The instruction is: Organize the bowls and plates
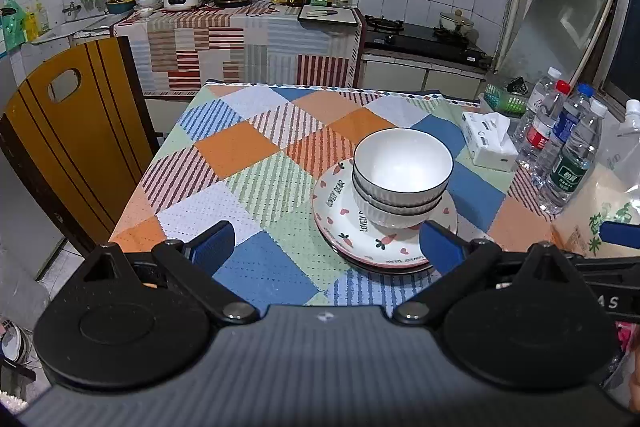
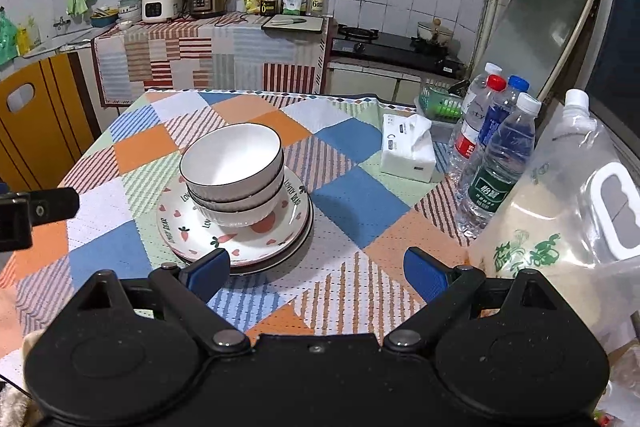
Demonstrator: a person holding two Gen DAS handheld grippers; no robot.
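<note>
Three bowls (image 1: 401, 179) nest on stacked plates (image 1: 352, 227); left hand-held gripper (image 1: 326, 247) and right hand-held gripper (image 2: 316, 273) both released

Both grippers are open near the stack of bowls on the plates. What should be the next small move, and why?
Probably pull both back: the white ribbed bowls already sit nested on the strawberry-patterned plates, with nothing held. The left gripper and right gripper are open and empty, so the stack looks finished.
</note>
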